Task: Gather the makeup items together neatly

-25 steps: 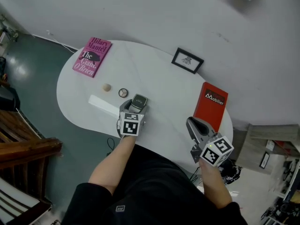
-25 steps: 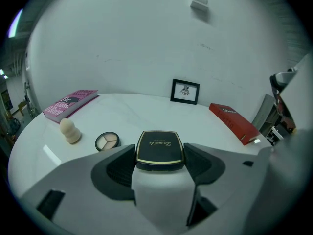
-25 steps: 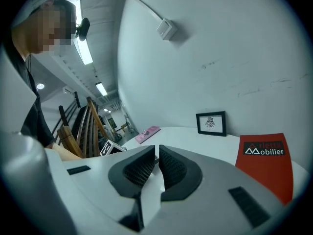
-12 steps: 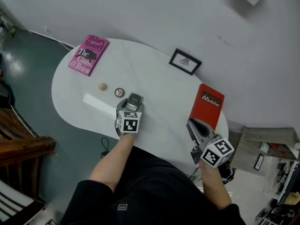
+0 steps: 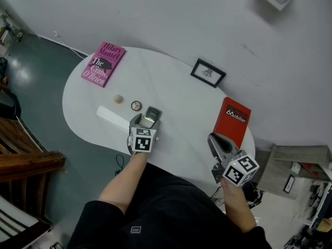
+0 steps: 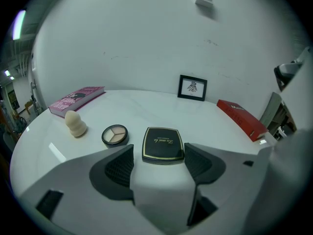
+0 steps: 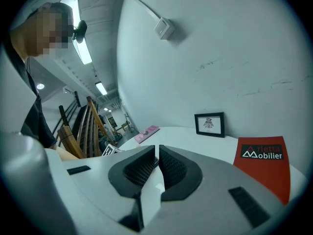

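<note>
Compact (image 6: 163, 144), black and square, is taken as the reference: it lies flat on the white table (image 6: 146, 109), with its near edge between the tips of the left gripper (image 6: 158, 155). That gripper's jaws are spread wide, and neither pad is seen pressing on the case. Just left of the compact a round eyeshadow pan (image 6: 115, 134) is found, and further left a beige sponge (image 6: 75, 124). Well to the right of the compact, beside a red book (image 7: 261, 168), the right gripper (image 7: 157, 153) is held with its jaws closed on nothing. Trouble is judged likeliest at the closing. If only the thin near edge is pinched, the smooth case could be squirted forward or tipped. If it is pushed leftward carelessly, the pan could be knocked, and the sponge rolled away from the compact.
</note>
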`<state>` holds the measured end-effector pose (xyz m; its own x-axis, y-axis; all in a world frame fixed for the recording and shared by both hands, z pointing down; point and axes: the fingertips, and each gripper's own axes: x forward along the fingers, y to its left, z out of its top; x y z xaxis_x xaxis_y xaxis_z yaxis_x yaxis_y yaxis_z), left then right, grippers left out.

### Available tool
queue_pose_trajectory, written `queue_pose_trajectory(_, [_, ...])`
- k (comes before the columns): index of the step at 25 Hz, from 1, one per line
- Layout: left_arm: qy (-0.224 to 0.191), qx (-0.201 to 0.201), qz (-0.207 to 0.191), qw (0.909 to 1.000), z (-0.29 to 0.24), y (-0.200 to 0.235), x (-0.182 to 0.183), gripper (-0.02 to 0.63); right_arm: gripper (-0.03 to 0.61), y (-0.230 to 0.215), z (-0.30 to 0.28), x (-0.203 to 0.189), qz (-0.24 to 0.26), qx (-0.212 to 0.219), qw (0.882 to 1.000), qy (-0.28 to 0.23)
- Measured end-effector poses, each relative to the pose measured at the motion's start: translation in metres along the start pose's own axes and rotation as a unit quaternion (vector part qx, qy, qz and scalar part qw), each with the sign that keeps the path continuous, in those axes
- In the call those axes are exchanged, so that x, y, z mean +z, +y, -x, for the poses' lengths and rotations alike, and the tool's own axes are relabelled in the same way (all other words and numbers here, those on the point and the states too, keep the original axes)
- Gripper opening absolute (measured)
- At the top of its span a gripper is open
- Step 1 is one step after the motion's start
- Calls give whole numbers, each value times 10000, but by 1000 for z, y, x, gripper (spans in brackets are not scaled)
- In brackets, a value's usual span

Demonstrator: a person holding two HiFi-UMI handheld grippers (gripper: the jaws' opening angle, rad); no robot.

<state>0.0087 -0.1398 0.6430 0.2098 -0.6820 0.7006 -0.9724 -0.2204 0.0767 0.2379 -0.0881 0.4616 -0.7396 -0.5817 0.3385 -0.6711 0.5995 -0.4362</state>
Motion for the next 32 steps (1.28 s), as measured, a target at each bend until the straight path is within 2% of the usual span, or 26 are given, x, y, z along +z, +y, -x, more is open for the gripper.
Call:
queue_pose_trajectory(3, [43, 8, -1, 10000, -2, 0, -1, 324, 48, 3, -4, -2, 16, 60, 10000, 0])
queue_pose_trajectory(8, [-415, 147, 165, 9989, 18, 14, 20, 313, 48, 2, -8, -2, -56, 31, 10000, -24])
queue_pose_trajectory(14, [-606, 551, 253, 9963, 41, 73, 38, 284, 48, 6, -22, 2, -30, -19, 10000, -17])
queue_pose_trajectory(17, [-739, 624, 96, 9953, 49, 105, 47, 266, 48, 14, -43, 7, -53, -152, 9999, -37])
queue_pose_trajectory(19, [-672, 613, -7, 9959, 46, 126, 45, 253, 48, 25, -57, 14, -86, -232, 9996, -114])
queue_pose_trajectory(23, [-347, 462, -131, 9982, 32, 167, 35, 265, 48, 56, -97, 21, -110, -275, 9994, -165])
queue_pose_trajectory(28, [-85, 43, -595, 9982, 9, 187, 30, 275, 48, 91, -132, 23, -135, -395, 9990, -185])
queue_pose_trajectory(32, [-131, -369, -981, 9944, -1, 178, 36, 163, 48, 100, -139, 20, -189, -654, 9975, -204])
